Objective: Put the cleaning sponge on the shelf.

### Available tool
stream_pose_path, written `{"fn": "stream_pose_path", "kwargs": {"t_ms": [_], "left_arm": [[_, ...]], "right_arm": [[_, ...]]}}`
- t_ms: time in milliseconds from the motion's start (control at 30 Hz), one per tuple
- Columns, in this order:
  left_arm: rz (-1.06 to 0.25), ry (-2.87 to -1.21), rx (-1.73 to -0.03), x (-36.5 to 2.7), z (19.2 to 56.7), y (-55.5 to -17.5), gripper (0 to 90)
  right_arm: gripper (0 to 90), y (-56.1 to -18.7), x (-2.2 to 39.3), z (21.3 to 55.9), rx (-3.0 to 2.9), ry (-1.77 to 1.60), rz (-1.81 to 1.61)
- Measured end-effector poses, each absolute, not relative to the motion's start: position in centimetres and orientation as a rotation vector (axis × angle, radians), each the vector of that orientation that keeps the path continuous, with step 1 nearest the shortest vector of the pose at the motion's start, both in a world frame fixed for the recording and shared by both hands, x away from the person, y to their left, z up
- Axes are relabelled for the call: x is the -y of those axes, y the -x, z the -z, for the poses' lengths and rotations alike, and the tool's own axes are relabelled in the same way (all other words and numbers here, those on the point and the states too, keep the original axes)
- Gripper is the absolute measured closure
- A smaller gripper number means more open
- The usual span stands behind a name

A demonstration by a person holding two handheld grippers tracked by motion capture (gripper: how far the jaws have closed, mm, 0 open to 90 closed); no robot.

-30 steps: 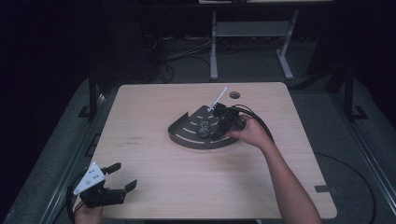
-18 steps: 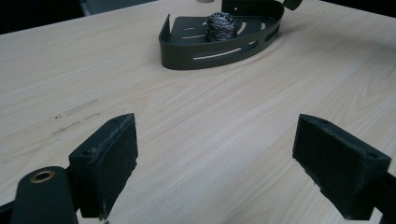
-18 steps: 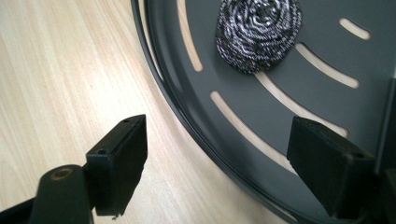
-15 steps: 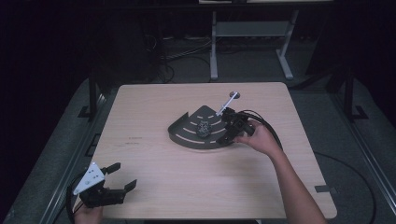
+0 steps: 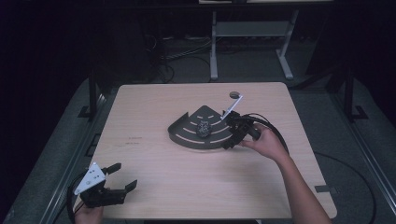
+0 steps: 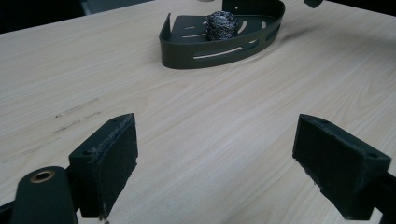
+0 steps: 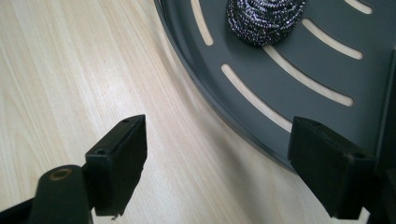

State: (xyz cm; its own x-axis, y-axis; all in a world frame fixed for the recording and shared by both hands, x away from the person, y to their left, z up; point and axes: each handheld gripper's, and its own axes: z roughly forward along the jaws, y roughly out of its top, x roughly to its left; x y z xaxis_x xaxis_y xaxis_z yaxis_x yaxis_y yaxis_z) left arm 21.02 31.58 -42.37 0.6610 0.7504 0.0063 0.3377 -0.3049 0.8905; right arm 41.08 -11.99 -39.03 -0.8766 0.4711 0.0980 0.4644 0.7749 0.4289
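The right gripper (image 5: pixel 232 133), jaws spread and empty, had been drawn back from the scouring ball (image 5: pixel 203 128), left lying in the corner tray (image 5: pixel 189 135), so the placing seemed done.

A dark grey, fan-shaped metal tray (image 5: pixel 187 133) lies flat on the table, slightly toward 1 o'clock of the table centre. Its curved edge faces 6 o'clock; its corner points to 12 o'clock. The floor is pierced by curved slots, and a low slotted wall is fitted around the rim. A steel-wool scouring ball (image 5: pixel 203 128), round and glinting, rests inside the tray near its middle.
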Motion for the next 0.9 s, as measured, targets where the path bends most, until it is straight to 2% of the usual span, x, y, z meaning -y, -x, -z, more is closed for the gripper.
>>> {"fn": "stream_pose_path", "kwargs": {"t_ms": [900], "left_arm": [[-0.529,-1.907,-0.854,-31.4,42.5,-21.0,13.3]], "right_arm": [[18.8,-37.6,14.5,40.9,-2.938,-0.817,-0.800]]}}
